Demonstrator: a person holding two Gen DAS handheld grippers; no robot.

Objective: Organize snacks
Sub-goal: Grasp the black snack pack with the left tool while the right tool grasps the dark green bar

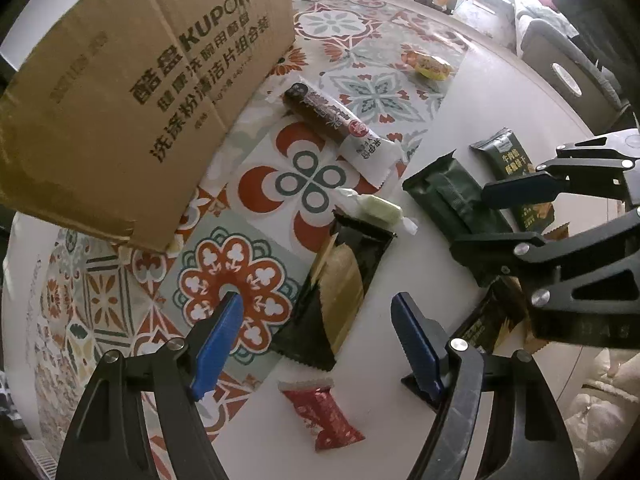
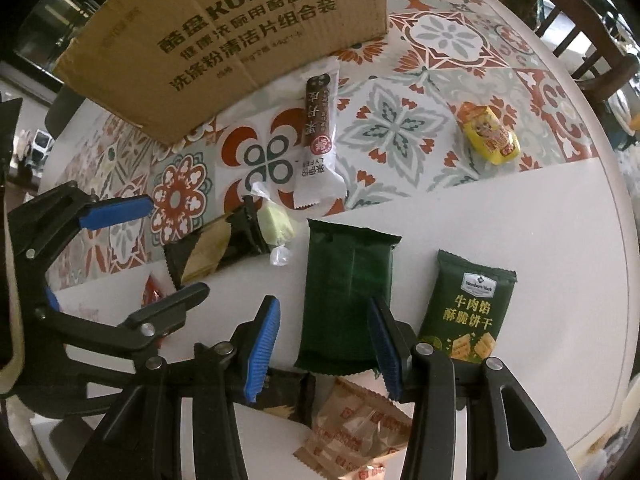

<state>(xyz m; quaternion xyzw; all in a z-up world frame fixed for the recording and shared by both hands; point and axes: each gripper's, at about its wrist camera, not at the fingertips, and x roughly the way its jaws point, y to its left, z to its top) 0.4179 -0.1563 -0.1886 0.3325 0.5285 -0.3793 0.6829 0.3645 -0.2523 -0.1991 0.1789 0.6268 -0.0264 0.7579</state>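
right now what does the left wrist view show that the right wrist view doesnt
Only the left wrist view: the whole red candy packet, a mere sliver in the other.
Only the right wrist view: the clear packet with red print.
Both: cardboard box, yellow snack, plain dark green packet, both open grippers, left gripper and right gripper.

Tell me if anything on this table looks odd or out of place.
Nothing looks spilled or torn. The snacks just lie scattered at all angles outside the cardboard box; a pale green candy rests against the black-and-gold packet, and a yellow snack sits alone, far from the rest.
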